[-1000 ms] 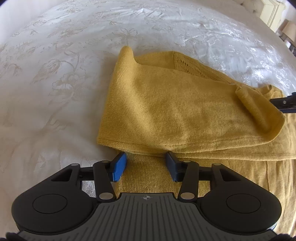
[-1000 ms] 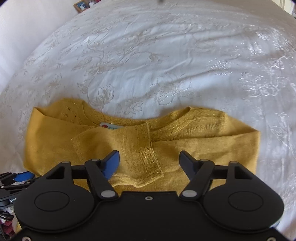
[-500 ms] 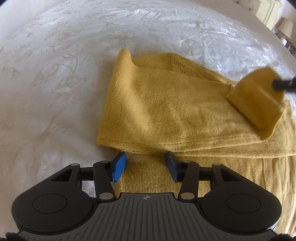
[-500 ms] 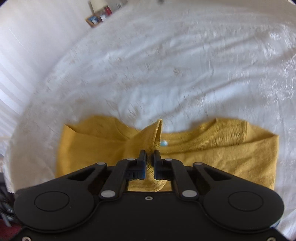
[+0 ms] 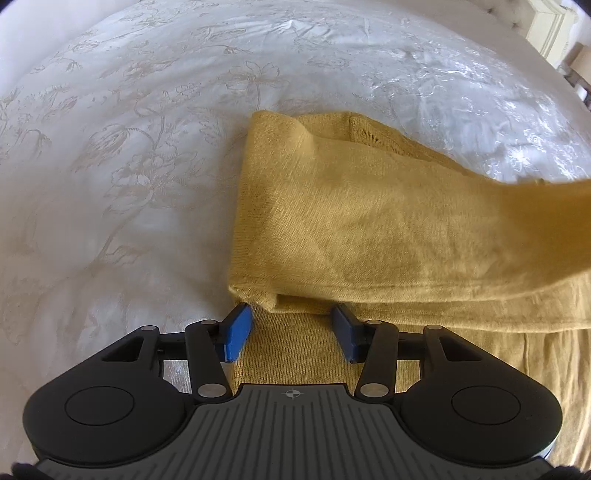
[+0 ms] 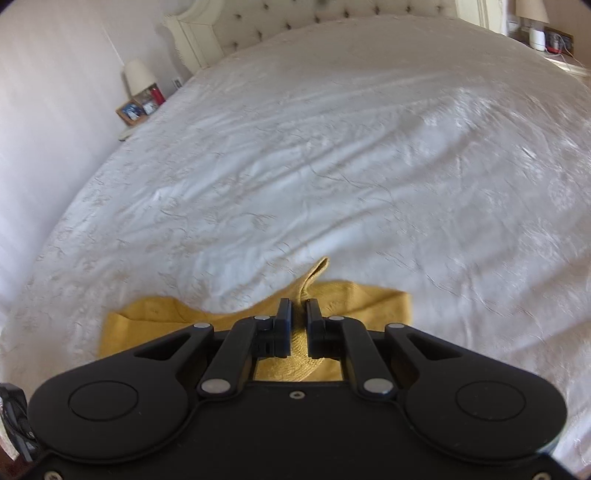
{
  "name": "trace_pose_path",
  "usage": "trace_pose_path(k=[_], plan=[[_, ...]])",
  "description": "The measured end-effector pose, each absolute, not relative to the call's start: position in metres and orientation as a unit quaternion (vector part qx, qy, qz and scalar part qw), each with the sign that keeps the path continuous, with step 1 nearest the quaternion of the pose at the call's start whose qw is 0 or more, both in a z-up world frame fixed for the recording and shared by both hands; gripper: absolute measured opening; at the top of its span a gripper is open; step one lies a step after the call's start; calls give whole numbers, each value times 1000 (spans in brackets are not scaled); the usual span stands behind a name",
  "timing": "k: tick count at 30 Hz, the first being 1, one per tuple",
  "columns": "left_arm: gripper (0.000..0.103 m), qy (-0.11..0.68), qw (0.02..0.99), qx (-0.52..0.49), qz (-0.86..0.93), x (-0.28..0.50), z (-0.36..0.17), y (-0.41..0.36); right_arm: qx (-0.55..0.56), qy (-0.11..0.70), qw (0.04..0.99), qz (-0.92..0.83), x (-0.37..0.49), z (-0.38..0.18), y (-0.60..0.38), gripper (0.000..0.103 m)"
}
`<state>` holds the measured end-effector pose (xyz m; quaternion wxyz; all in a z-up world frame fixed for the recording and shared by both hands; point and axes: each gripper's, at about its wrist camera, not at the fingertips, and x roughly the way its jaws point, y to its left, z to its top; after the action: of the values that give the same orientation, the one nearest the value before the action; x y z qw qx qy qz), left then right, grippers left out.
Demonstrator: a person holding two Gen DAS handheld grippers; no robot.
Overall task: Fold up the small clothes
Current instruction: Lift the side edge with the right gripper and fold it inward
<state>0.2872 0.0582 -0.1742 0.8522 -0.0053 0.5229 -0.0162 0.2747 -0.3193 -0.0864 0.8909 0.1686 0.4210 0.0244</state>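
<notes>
A mustard-yellow knit sweater (image 5: 351,221) lies on the white embroidered bedspread (image 5: 110,147). One sleeve (image 5: 524,221) is folded across the body and its far end is lifted off to the right. My left gripper (image 5: 288,332) is open, its blue fingers either side of the sweater's lower hem, low over it. My right gripper (image 6: 298,321) is shut on the sleeve cuff (image 6: 314,277) and holds it up above the sweater (image 6: 155,314).
The bedspread (image 6: 332,166) stretches far ahead to a tufted headboard (image 6: 295,14). A nightstand with a lamp and photo frames (image 6: 140,96) stands at the left, another lamp (image 6: 532,11) at the right.
My right gripper closed on the sleeve cuff, then lifted it and tilted upward; the sleeve end rose and pulled to the right. The left gripper stayed put and open.
</notes>
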Motion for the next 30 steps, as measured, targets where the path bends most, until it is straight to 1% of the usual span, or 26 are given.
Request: trace_pose_path(k=[5, 6, 7, 9, 11, 13, 16, 20, 25, 26, 27, 28, 29, 30], plan=[[47, 527, 850, -4, -5, 290, -177, 57, 177, 420, 890, 25, 268, -86, -324, 15], [47, 528, 850, 0, -3, 290, -177, 56, 181, 416, 890, 32, 267, -84, -325, 16], [47, 527, 850, 3, -2, 290, -177, 55, 186, 419, 888, 40, 268, -84, -325, 23], [47, 526, 850, 8, 1, 289, -176, 53, 195, 435, 878, 42, 272, -90, -325, 31], [47, 524, 852, 11, 4, 288, -175, 53, 194, 450, 871, 43, 276, -101, -324, 52], [47, 521, 853, 15, 8, 287, -173, 53, 193, 467, 862, 41, 280, -118, -322, 63], [48, 516, 856, 21, 25, 287, -172, 59, 181, 491, 851, 33, 285, -144, -321, 62], [48, 520, 853, -1, 34, 291, -173, 74, 156, 501, 851, 8, 291, -164, -324, 63], [51, 520, 853, -5, 35, 295, -175, 78, 182, 521, 834, 2, 300, -185, -337, 64], [51, 520, 853, -6, 36, 295, -175, 78, 190, 523, 831, 3, 300, -188, -339, 63], [51, 520, 853, -7, 36, 295, -175, 78, 199, 524, 828, 7, 301, -191, -341, 59], [51, 520, 853, -7, 37, 295, -175, 78, 205, 523, 827, 14, 300, -191, -341, 32], [51, 520, 853, -8, 37, 295, -175, 78, 204, 522, 828, 19, 300, -189, -340, 15], [51, 519, 854, -9, 37, 294, -174, 78, 204, 519, 830, 24, 299, -183, -339, 14]])
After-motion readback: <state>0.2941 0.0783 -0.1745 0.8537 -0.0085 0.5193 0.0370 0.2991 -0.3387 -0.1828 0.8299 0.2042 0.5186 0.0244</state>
